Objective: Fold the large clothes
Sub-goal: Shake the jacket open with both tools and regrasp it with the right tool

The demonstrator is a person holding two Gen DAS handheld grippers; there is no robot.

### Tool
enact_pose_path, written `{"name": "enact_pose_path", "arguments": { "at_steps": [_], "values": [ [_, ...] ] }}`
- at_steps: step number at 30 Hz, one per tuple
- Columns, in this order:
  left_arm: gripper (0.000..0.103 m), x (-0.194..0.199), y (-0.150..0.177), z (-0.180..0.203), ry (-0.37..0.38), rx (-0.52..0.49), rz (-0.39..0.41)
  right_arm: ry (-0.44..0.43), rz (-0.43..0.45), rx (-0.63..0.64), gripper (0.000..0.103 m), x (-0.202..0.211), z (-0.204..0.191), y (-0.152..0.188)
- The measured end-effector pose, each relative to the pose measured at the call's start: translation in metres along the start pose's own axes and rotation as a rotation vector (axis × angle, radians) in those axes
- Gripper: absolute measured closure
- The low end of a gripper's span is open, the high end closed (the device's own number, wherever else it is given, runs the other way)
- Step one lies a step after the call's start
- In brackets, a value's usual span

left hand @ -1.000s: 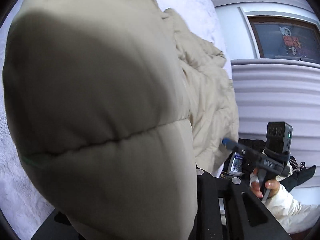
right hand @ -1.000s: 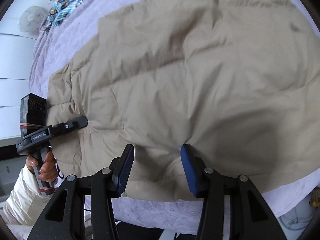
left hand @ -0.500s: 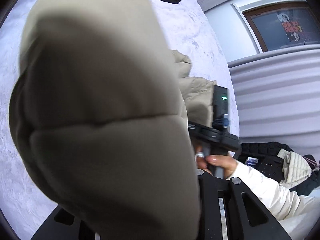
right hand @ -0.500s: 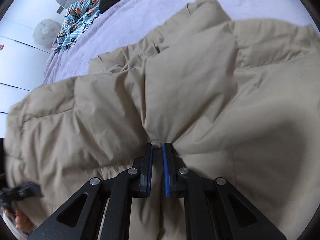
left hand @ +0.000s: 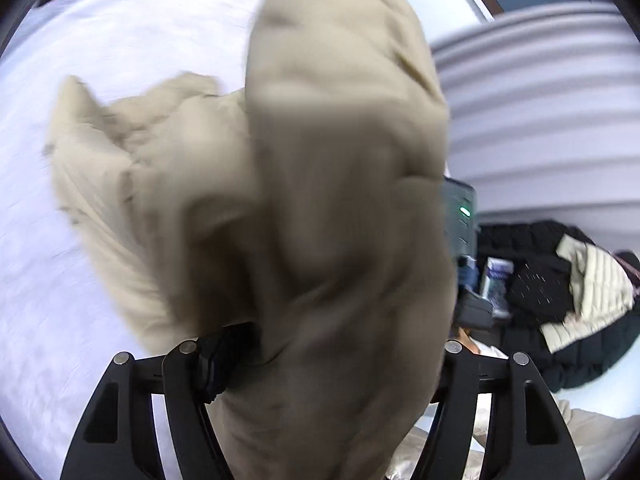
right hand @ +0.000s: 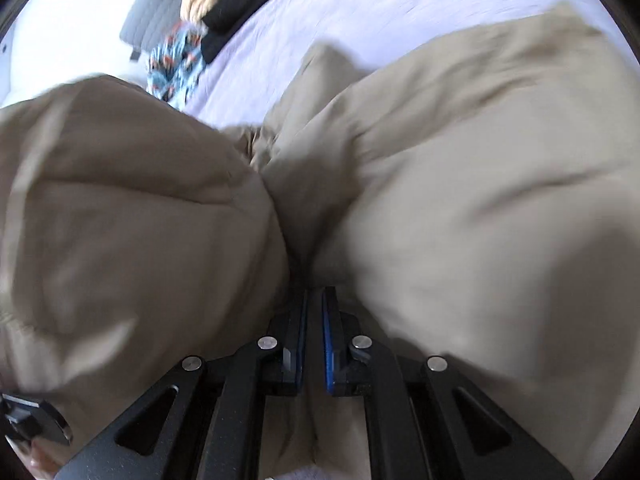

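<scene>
While the beige puffer jacket hangs bunched above the bed | right claw clamped on its fabric | left claw jaws opening, jacket fold between them

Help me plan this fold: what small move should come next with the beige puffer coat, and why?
Probably draw the left gripper back clear: its jaws are opening with the beige puffer coat draped between them, while the right gripper pinches a fold, able to carry it over the bed.

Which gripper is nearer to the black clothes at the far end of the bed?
Right. The right gripper, shut on the jacket, faces the black clothes. The opening left gripper, fabric between its jaws, does not show them.
</scene>
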State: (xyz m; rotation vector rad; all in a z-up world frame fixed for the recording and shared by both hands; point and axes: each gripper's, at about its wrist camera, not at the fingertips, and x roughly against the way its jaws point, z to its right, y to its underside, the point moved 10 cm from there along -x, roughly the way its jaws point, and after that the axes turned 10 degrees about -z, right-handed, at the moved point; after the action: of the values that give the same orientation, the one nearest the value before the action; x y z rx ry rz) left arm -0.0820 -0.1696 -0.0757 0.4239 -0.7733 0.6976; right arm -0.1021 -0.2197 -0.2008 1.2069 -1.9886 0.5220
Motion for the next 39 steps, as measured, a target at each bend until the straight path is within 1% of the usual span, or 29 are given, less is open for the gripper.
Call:
{"name": "enact_pose_path", "arguments": {
  "at_steps": [3,4,5,7,8,9,11,12,13,14,15,16,17,18,20,21,22,23,24,25,26,27,29,31,32,33,35,36,39],
  "values": [
    [0.033,-0.031,-0.016,0.021,0.063,-0.055,-0.037,-0.006,0.067,-0.080,0.093,0.037,0.036,0.017],
    [0.030,-0.045,-0.023,0.026,0.073,-0.069,-0.048,0.000,0.083,-0.100,0.093,0.045,0.045,0.023],
    [0.023,-0.055,-0.028,0.028,0.078,-0.071,-0.048,0.011,0.101,-0.124,0.093,0.054,0.057,0.031],
    [0.022,-0.072,-0.038,0.028,0.089,-0.057,-0.031,0.025,0.133,-0.169,0.093,0.069,0.073,0.045],
    [0.022,-0.082,-0.043,0.028,0.085,-0.049,-0.029,0.029,0.145,-0.186,0.093,0.075,0.079,0.051],
    [0.022,-0.111,-0.080,0.034,0.081,-0.039,-0.025,0.042,0.158,-0.205,0.093,0.083,0.086,0.060],
    [0.022,-0.121,-0.092,0.035,0.067,-0.033,-0.011,0.062,0.181,-0.220,0.093,0.098,0.092,0.074],
    [0.022,-0.126,-0.100,0.038,0.053,-0.038,-0.005,0.065,0.199,-0.226,0.091,0.108,0.092,0.083],
    [0.022,-0.132,-0.108,0.045,0.030,-0.044,0.002,0.052,0.218,-0.225,0.087,0.114,0.087,0.086],
    [0.022,-0.136,-0.115,0.049,0.008,-0.048,0.008,0.031,0.239,-0.217,0.067,0.120,0.080,0.090],
    [0.022,-0.139,-0.118,0.051,-0.017,-0.055,0.014,0.016,0.261,-0.205,0.033,0.127,0.073,0.095],
    [0.022,-0.146,-0.113,0.067,-0.037,-0.061,0.016,0.011,0.291,-0.185,0.017,0.136,0.065,0.100],
    [0.022,-0.146,-0.115,0.064,-0.053,-0.065,0.017,-0.007,0.313,-0.152,0.015,0.143,0.054,0.104],
    [0.022,-0.145,-0.116,0.063,-0.074,-0.074,0.022,-0.029,0.309,-0.123,0.015,0.146,0.045,0.106],
    [0.023,-0.114,-0.116,0.038,-0.113,-0.098,0.049,-0.034,0.289,-0.105,0.015,0.146,0.042,0.109],
    [0.022,-0.110,-0.124,0.039,-0.126,-0.114,0.081,-0.028,0.274,-0.107,0.015,0.138,0.039,0.104],
    [0.022,-0.101,-0.124,0.046,-0.141,-0.129,0.123,-0.017,0.261,-0.107,0.015,0.128,0.034,0.092],
    [0.022,-0.087,-0.123,0.041,-0.166,-0.141,0.170,0.025,0.249,-0.116,0.015,0.116,0.034,0.082],
    [0.022,-0.068,-0.123,0.035,-0.213,-0.149,0.235,0.069,0.242,-0.125,0.021,0.112,0.036,0.073],
    [0.022,-0.050,-0.123,0.028,-0.268,-0.147,0.297,0.113,0.241,-0.118,0.034,0.104,0.037,0.064],
    [0.022,-0.035,-0.124,0.022,-0.317,-0.139,0.350,0.157,0.231,-0.098,0.080,0.099,0.036,0.058],
    [0.022,-0.016,-0.123,0.007,-0.372,-0.124,0.402,0.218,0.237,-0.077,0.085,0.096,0.034,0.055],
    [0.022,0.008,-0.121,-0.030,-0.469,-0.075,0.452,0.296,0.270,-0.011,0.088,0.103,0.032,0.057],
    [0.022,0.013,-0.122,-0.071,-0.553,-0.014,0.441,0.369,0.285,0.036,0.089,0.106,0.036,0.063],
    [0.022,0.011,-0.124,-0.087,-0.572,0.016,0.430,0.393,0.287,0.046,0.090,0.107,0.039,0.065],
    [0.022,0.004,-0.126,-0.099,-0.572,0.046,0.423,0.413,0.282,0.045,0.090,0.107,0.045,0.069],
    [0.022,-0.013,-0.134,-0.104,-0.543,0.070,0.417,0.429,0.276,0.021,0.090,0.110,0.054,0.077],
    [0.022,-0.021,-0.138,-0.099,-0.549,0.065,0.422,0.433,0.275,0.007,0.090,0.113,0.060,0.075],
    [0.022,-0.042,-0.153,-0.078,-0.603,0.005,0.438,0.465,0.283,-0.015,0.090,0.120,0.082,0.078]
  ]
}}
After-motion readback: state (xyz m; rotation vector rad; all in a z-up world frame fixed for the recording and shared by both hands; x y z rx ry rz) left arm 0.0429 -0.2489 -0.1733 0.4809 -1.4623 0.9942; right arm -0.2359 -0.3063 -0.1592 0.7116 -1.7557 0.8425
